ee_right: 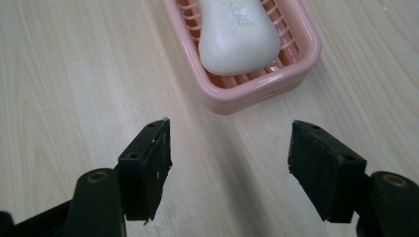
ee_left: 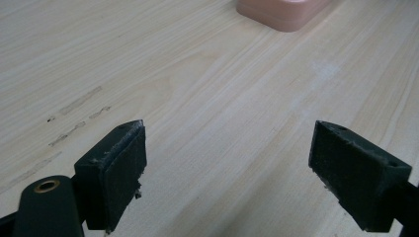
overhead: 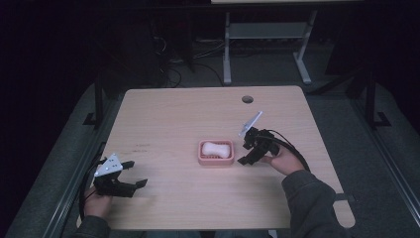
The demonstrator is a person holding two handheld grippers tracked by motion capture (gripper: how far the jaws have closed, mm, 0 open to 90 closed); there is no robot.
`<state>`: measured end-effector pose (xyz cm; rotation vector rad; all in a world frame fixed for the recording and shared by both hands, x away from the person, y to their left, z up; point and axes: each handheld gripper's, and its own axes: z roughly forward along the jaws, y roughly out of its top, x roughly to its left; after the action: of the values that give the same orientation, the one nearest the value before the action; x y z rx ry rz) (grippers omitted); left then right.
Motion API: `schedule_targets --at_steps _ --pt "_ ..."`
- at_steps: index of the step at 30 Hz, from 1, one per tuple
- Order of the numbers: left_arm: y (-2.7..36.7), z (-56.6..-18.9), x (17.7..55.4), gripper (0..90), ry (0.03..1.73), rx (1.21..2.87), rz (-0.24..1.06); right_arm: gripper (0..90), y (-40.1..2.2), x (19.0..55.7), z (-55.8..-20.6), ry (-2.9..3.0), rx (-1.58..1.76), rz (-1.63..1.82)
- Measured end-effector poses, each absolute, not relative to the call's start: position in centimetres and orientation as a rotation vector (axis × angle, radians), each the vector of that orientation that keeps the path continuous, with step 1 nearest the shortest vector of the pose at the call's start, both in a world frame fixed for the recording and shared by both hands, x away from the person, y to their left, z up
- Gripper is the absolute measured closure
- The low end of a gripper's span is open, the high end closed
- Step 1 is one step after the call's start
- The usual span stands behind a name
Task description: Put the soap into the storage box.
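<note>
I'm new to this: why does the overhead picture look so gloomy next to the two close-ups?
High view: dim, surroundings nearly black, the soap a pale blur. Right gripper view: bright, soap dish sharp. Left gripper view: bright, the table grain crisp, jaws slightly soft.

Wooden table (overhead: pixel 163 119); round grommet hole (overhead: pixel 247 99)

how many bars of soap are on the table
1. The white, waisted bar of soap lies inside the pink slotted plastic soap dish at mid-table, just left of the right gripper. Nothing suggests another is hidden.
</note>
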<state>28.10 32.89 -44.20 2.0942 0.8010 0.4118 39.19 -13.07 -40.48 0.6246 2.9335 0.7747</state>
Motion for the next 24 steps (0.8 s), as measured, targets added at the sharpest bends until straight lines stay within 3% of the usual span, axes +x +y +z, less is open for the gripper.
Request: schedule_targets --at_steps 24 --pt "32.8 -44.2 28.1 13.9 0.799 2.100 0.412 31.9 -15.7 37.2 -41.2 2.899 0.679 0.795"
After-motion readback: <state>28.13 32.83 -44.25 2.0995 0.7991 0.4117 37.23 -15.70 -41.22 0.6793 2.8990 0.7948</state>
